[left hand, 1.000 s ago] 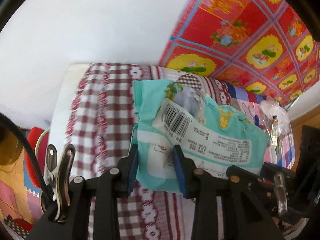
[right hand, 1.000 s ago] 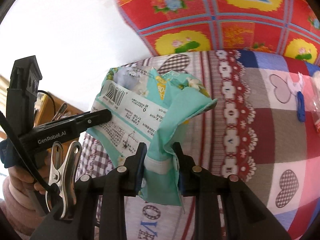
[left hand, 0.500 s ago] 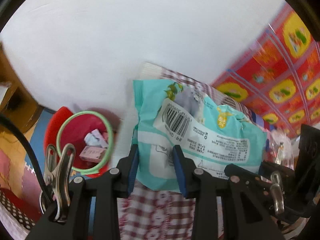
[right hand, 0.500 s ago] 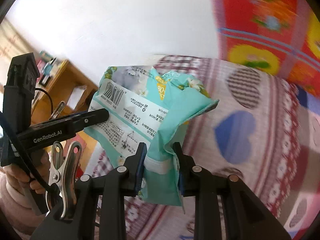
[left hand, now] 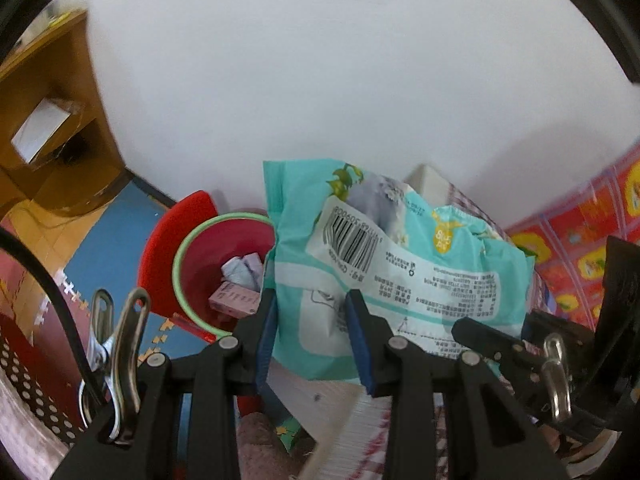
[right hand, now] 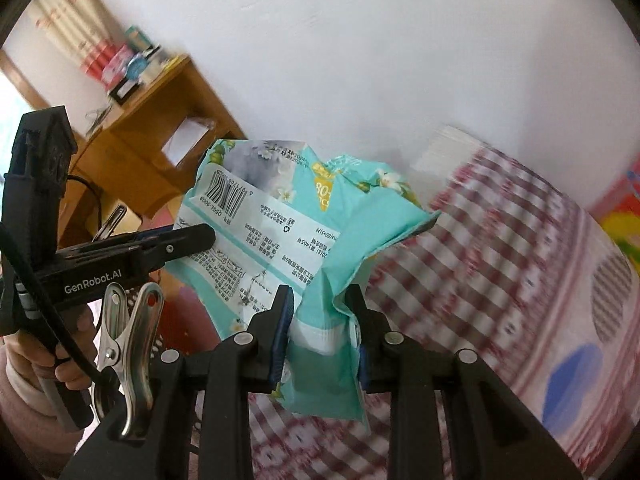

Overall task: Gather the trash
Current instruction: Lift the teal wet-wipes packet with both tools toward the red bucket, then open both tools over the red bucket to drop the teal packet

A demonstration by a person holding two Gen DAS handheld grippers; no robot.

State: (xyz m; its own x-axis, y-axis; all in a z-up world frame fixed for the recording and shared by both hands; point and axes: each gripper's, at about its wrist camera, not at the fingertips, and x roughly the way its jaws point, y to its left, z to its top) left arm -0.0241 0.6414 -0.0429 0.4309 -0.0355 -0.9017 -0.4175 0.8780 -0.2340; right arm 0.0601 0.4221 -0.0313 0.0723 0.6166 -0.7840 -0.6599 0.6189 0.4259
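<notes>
A crumpled teal wet-wipe packet (left hand: 400, 264) with a barcode label is held in the air by both grippers. My left gripper (left hand: 314, 328) is shut on its lower left part; my right gripper (right hand: 322, 320) is shut on its other end (right hand: 328, 312). In the right wrist view the left gripper (right hand: 192, 240) shows from the side, clamped on the packet's label edge. A red trash bin (left hand: 200, 264) with a green rim stands on the floor, below and left of the packet, with crumpled paper and a pink box inside.
A white wall (left hand: 320, 80) fills the background. A wooden desk (right hand: 160, 120) with papers stands at left. The bed with a checked red-and-white cover (right hand: 500, 260) lies at right. A dotted dark-red basket (left hand: 32, 380) is at lower left.
Both grippers have swung left together with the packet, away from the bed. The red bin has come fully into view beside the packet, and the desk now shows.
</notes>
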